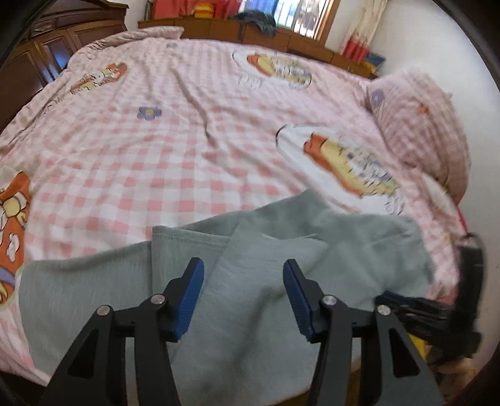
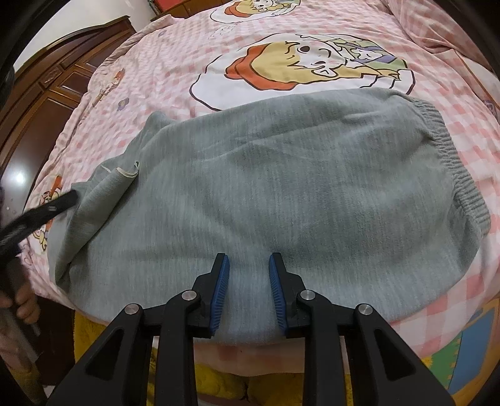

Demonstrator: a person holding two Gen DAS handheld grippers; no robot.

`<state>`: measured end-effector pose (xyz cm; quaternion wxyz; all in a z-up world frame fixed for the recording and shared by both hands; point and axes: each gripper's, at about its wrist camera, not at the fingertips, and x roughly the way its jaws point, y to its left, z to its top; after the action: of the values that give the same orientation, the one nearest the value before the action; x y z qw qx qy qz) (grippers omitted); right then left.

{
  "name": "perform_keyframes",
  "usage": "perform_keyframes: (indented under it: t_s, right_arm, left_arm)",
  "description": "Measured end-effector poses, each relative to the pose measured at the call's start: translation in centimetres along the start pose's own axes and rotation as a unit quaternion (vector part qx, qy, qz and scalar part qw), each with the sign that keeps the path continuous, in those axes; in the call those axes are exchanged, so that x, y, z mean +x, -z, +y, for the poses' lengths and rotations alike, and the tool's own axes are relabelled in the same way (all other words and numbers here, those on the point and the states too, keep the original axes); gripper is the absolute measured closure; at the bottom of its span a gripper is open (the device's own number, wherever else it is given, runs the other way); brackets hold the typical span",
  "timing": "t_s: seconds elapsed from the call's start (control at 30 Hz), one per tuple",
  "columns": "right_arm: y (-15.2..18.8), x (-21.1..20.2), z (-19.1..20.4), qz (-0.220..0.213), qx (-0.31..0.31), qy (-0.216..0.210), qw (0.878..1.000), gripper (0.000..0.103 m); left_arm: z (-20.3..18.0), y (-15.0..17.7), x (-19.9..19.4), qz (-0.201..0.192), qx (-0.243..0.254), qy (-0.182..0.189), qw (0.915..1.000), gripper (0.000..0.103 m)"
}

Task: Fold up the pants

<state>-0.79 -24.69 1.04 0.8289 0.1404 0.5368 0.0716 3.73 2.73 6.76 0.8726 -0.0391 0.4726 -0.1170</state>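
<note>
Only the right view shows the pants' (image 2: 265,193) ribbed waistband (image 2: 453,162); both tools (image 1: 243,299) (image 2: 249,292) gape empty.

Pink checked cartoon bedsheet (image 1: 156,175), matching pillow (image 1: 418,125), dark wooden wardrobe (image 2: 47,103), window (image 1: 300,15)

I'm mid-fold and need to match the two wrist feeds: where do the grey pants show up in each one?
Left wrist view: the grey pants fill the lower middle, under and beyond the open left gripper.
Right wrist view: the pants span the centre, with the ribbed waistband at the right, ahead of the open right gripper.
Shared landmark: the pink checked bedsheet's cartoon print, just beyond the pants' far edge.
</note>
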Motion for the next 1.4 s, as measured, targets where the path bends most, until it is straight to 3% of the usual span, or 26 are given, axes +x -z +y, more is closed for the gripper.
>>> perform_keyframes:
  t_s: [0.17, 0.23, 0.27, 0.37, 0.47, 0.6, 0.73, 0.87, 0.93, 1.03, 1.23, 1.4]
  right_arm:
    - [0.0, 0.0, 0.0, -0.002, -0.001, 0.0, 1.0, 0.075]
    - [0.0, 0.0, 0.0, -0.003, -0.002, 0.0, 1.0, 0.075]
    - [0.0, 0.0, 0.0, -0.003, -0.003, 0.0, 1.0, 0.075]
    - [0.0, 0.0, 0.0, -0.004, -0.003, -0.001, 1.0, 0.075]
    - [-0.1, 0.1, 0.0, -0.006, -0.003, 0.001, 1.0, 0.075]
    - [-0.1, 0.1, 0.0, -0.006, -0.005, 0.003, 1.0, 0.075]
    - [-0.1, 0.0, 0.2, -0.006, -0.006, 0.009, 1.0, 0.075]
    - [-0.1, 0.1, 0.6, -0.006, -0.009, 0.019, 1.0, 0.075]
    - [0.0, 0.1, 0.8, -0.006, -0.012, 0.026, 1.0, 0.075]
    - [-0.1, 0.2, 1.2, -0.006, -0.018, 0.037, 0.999, 0.074]
    - [0.0, 0.3, 1.8, -0.002, -0.031, 0.055, 0.998, 0.074]
    - [0.0, 0.3, 1.9, -0.002, -0.034, 0.058, 0.998, 0.074]
  left_arm:
    - [-0.1, 0.3, 3.7, 0.041, -0.003, 0.006, 0.9991, 0.049]
    - [-0.6, 0.6, 4.2, 0.04, 0.005, -0.001, 0.9992, 0.066]
    - [-0.8, 0.7, 4.2, 0.039, 0.01, -0.007, 0.9992, 0.086]
    - [-0.6, 0.8, 3.1, 0.031, -0.001, 0.006, 0.9995, 0.096]
    - [0.3, 0.6, 0.4, 0.003, -0.031, 0.024, 0.9992, 0.098]
    - [2.0, 0.7, -4.0, -0.051, -0.06, 0.018, 0.9967, 0.098]
    - [4.7, 1.5, -8.1, -0.1, -0.094, -0.029, 0.9901, 0.098]
    - [8.6, 3.3, -11.0, -0.131, -0.14, -0.102, 0.9762, 0.098]
    - [10.6, 4.6, -11.5, -0.131, -0.164, -0.134, 0.9685, 0.098]
    - [13.9, 7.1, -11.2, -0.109, -0.207, -0.154, 0.96, 0.098]
    - [16.7, 11.4, -8.8, -0.065, -0.243, -0.161, 0.9544, 0.098]
    - [17.8, 13.1, -7.5, -0.049, -0.265, -0.162, 0.9493, 0.094]
